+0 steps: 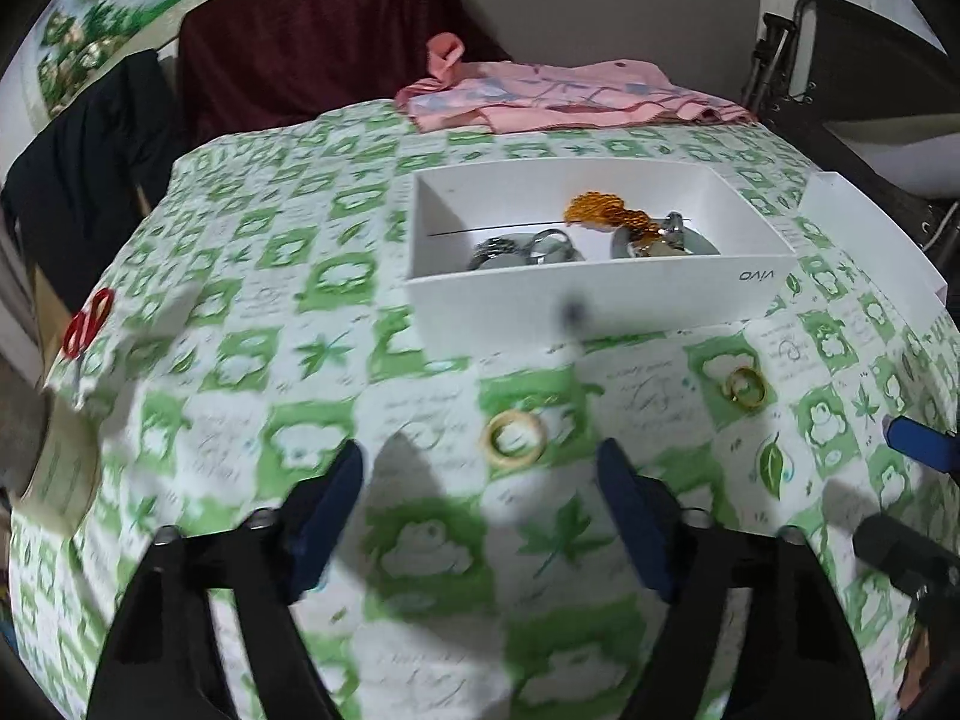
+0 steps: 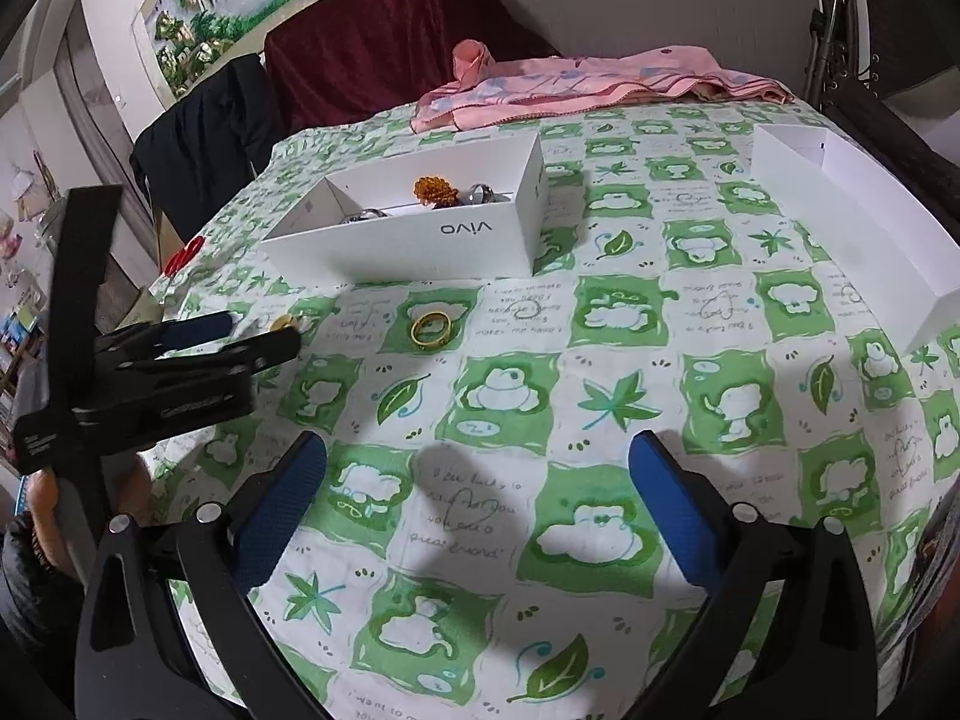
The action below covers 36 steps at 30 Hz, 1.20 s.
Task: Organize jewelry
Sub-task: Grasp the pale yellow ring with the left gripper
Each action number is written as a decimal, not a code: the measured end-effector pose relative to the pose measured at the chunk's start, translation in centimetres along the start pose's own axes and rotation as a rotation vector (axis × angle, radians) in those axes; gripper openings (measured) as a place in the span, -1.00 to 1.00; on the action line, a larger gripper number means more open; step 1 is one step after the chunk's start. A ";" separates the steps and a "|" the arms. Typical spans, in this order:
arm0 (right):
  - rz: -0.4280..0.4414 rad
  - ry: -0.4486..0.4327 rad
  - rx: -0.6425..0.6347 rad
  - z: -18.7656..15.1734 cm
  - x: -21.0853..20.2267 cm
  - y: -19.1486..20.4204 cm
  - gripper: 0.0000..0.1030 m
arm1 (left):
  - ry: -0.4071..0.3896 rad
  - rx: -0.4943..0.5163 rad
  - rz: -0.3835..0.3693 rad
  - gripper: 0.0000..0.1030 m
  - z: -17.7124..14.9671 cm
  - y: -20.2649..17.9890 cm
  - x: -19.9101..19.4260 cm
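A cream ring (image 1: 515,432) lies on the green-and-white tablecloth (image 1: 270,300), just ahead of my left gripper (image 1: 480,474). That gripper is open, its blue pads either side of the ring and not touching it. A gold ring (image 1: 746,387) lies further right. Behind both stands a white box (image 1: 576,300) holding an orange bead bunch (image 1: 606,210) and silver pieces (image 1: 522,249). In the right wrist view my right gripper (image 2: 477,456) hovers open and empty over the cloth. The gold ring (image 2: 430,327), the white box (image 2: 420,234) and the left gripper (image 2: 252,330) lie ahead of it.
A second white box (image 2: 840,210) stands at the right edge of the table. A pink cloth (image 2: 588,87) lies at the far edge. Red scissors (image 1: 90,321) rest at the left edge. A dark red covered chair (image 2: 390,30) and dark clothing stand behind.
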State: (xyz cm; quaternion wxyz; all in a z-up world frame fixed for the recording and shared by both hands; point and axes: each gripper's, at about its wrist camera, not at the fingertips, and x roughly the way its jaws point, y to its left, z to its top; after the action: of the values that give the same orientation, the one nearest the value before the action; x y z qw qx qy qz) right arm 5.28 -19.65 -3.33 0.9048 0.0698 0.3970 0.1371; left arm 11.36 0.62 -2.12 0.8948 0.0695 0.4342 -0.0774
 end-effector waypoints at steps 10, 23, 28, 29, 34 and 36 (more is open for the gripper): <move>-0.016 -0.020 -0.048 -0.1 -0.3 0.8 0.87 | -0.015 0.007 -0.065 -0.57 0.0 -0.2 0.3; -0.010 0.005 -0.078 1.5 1.6 1.8 0.27 | -0.046 -0.215 -0.028 -0.57 -5.4 6.4 -4.6; -0.041 0.034 -0.125 2.9 3.6 2.7 0.09 | -0.051 -0.185 -0.009 -0.57 -5.5 5.8 -4.6; -0.050 0.036 -0.134 3.1 3.9 2.8 0.06 | -0.054 -0.180 -0.006 -0.57 -5.5 5.8 -4.6; -0.073 0.062 -0.169 3.9 5.2 3.1 -0.06 | -0.059 -0.173 -0.012 -0.57 -5.6 5.6 -4.6; -0.082 0.068 -0.178 4.1 5.7 3.2 -0.11 | -0.058 -0.174 -0.016 -0.57 -5.6 5.6 -4.5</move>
State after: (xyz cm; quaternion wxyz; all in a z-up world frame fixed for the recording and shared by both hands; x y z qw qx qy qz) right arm 11.35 -14.95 -3.76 0.8984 -0.0317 0.4162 0.1368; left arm 5.43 7.49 -1.64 0.9090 -0.0142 0.4138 -0.0486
